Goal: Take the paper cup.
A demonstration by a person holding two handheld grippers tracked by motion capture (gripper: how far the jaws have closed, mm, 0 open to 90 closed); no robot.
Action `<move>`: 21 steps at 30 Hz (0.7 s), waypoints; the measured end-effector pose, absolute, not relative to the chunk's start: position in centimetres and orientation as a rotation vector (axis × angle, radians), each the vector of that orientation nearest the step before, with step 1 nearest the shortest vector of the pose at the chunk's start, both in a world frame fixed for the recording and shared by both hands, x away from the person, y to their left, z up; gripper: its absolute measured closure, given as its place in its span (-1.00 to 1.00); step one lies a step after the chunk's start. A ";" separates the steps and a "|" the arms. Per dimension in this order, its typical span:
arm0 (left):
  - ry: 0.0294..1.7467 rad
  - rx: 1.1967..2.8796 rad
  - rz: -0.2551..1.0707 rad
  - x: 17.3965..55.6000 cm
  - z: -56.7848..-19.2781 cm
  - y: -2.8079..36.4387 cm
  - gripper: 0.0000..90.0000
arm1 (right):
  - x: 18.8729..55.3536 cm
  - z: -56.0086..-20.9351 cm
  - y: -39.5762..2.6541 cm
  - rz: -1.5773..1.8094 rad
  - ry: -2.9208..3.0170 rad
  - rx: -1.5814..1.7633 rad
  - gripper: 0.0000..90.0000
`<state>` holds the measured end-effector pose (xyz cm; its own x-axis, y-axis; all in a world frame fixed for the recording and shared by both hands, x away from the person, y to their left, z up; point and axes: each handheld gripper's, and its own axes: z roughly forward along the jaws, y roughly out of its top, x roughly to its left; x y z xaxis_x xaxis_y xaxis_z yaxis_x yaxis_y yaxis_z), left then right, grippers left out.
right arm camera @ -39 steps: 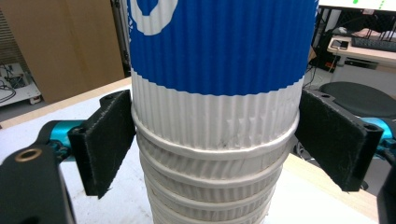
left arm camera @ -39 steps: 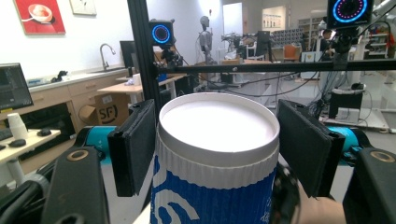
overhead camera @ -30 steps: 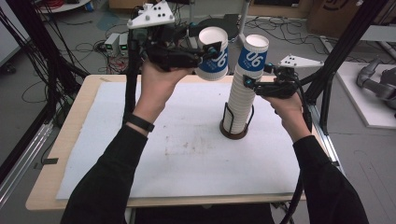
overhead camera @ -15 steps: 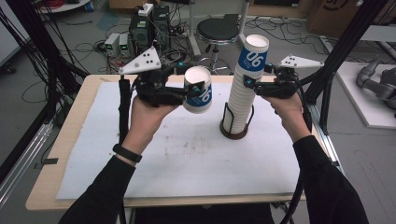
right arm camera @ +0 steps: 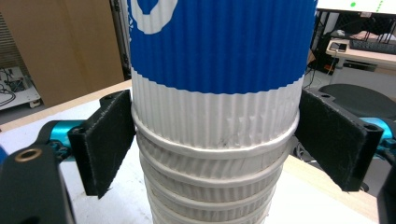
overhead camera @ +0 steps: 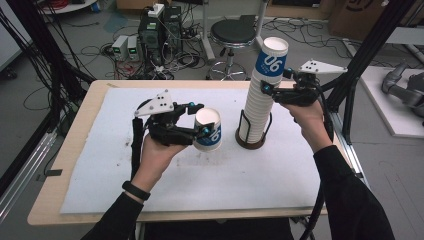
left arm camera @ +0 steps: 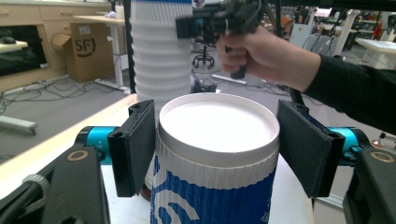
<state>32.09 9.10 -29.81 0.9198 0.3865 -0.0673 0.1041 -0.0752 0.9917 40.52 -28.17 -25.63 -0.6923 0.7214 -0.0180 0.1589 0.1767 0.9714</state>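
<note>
**Paper cup lowered beside the stack**

Blue-and-white paper cup [overhead camera: 208, 130] sits clamped in my left hand-held gripper [overhead camera: 200, 121], the black pads pressed on its ribbed wall just under the rim, mouth up and slightly tilted. A second ago I had this cup high up, level with the top of the cup stack [overhead camera: 262, 95] and close beside it; half a second ago it was partway down. Now it hangs low over the white mat [overhead camera: 100, 165], around the middle of the desk [overhead camera: 65, 150], just to the left of the stack and apart from it. My left forearm has dropped with it.

My right hand-held gripper [overhead camera: 272, 91] has not shifted: it is closed on the stack a little below the top cup [overhead camera: 272, 57], one pad on each side of the white ribbed part under the blue band. The stack stands upright in its dark wire holder [overhead camera: 251, 135] toward the far right part of the desk, as before.

Whether the held cup's base touches the mat I cannot tell; in the high view my left hand-held gripper covers part of its wall, and the left gripper view cuts off its lower half. The right gripper view cuts off both the top of the stack and its foot. The printed mark on the cups is only partly readable.
</note>
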 end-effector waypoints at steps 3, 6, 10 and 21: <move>0.387 1.641 0.242 31.9 -30.9 9.4 -0.32 | 40.5 -25.6 -28.2 1.539 1.977 0.828 -0.69; 0.405 1.636 0.234 31.8 -32.0 9.7 -0.32 | 40.5 -25.6 -28.2 1.539 1.977 0.828 -0.69; 0.419 1.637 0.226 31.9 -33.1 10.0 -0.32 | 40.5 -25.6 -28.2 1.540 1.976 0.827 -0.69; 0.432 1.646 0.213 32.1 -34.4 10.1 -0.32 | 40.1 -25.4 -28.4 1.538 1.969 0.816 -0.70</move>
